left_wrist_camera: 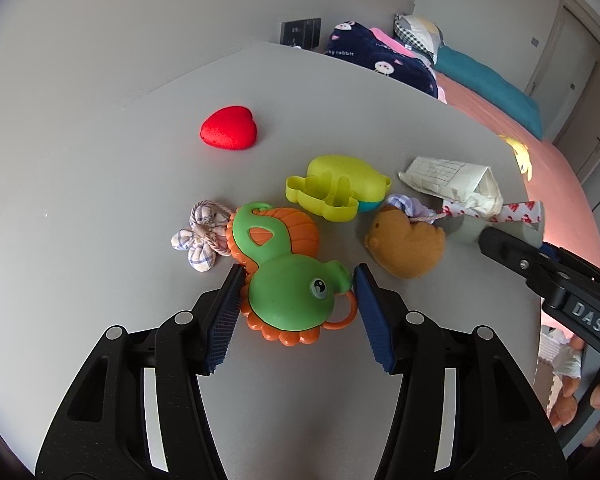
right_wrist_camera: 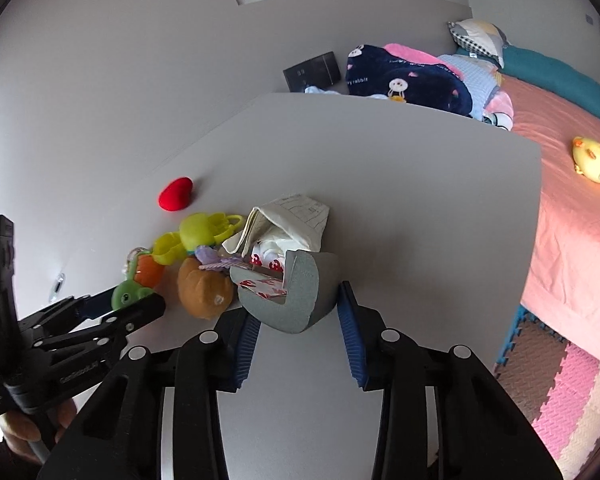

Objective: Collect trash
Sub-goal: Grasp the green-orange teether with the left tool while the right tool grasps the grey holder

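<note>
A pile of items lies on the grey table (left_wrist_camera: 100, 184). My left gripper (left_wrist_camera: 298, 280) is open, its blue pads on either side of a green and orange toy (left_wrist_camera: 288, 280), apart from it or just touching. My right gripper (right_wrist_camera: 298, 308) is open around a grey foam corner piece (right_wrist_camera: 304, 296) with red-and-white tape. Behind it lies crumpled white paper (right_wrist_camera: 288, 224), also in the left wrist view (left_wrist_camera: 456, 180). The right gripper shows at the right of the left wrist view (left_wrist_camera: 540, 264); whether it is open cannot be told there.
Around the pile: a red heart cushion (left_wrist_camera: 229, 127), a yellow-green plastic toy (left_wrist_camera: 336, 188), a brown plush (left_wrist_camera: 406, 240), a checked fabric flower (left_wrist_camera: 200, 236). A pink bed (right_wrist_camera: 572, 200) with blankets and a yellow duck (right_wrist_camera: 594, 158) stands right. Foam mats (right_wrist_camera: 560, 372) cover the floor.
</note>
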`<state>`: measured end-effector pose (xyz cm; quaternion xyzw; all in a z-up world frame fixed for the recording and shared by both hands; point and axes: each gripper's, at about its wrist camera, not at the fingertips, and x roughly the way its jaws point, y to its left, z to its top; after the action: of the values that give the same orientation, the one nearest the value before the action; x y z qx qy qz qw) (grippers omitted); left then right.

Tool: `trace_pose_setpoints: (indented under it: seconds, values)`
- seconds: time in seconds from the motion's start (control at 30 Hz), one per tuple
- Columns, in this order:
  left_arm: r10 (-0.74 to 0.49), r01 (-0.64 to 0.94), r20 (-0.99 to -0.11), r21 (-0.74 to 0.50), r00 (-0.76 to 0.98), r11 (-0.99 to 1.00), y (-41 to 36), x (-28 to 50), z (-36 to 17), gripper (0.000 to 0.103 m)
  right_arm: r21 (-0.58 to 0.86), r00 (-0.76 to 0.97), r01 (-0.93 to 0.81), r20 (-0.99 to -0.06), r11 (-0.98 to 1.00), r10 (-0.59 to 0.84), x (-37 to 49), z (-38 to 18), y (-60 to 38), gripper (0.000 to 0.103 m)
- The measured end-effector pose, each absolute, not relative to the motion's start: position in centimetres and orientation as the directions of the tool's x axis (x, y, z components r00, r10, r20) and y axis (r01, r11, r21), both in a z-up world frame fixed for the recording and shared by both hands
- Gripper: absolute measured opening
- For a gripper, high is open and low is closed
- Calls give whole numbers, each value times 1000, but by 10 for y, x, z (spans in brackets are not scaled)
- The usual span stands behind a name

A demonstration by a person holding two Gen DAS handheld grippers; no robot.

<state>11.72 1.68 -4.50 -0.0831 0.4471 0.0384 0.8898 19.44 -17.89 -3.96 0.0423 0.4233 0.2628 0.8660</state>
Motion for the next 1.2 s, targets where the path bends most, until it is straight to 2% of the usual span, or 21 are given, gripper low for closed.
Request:
trace_pose_setpoints:
  seconds: [0.53, 1.2]
  values:
    - [-19, -97, -775, -102, 632, 990, -9, 100, -24, 54, 301, 563, -430, -647, 851, 513, 156, 0, -213, 39]
    - [-53, -11, -736, -82, 675, 997, -61, 69, -2, 54, 306, 627, -383, -607, 872, 489, 112, 14, -267, 39]
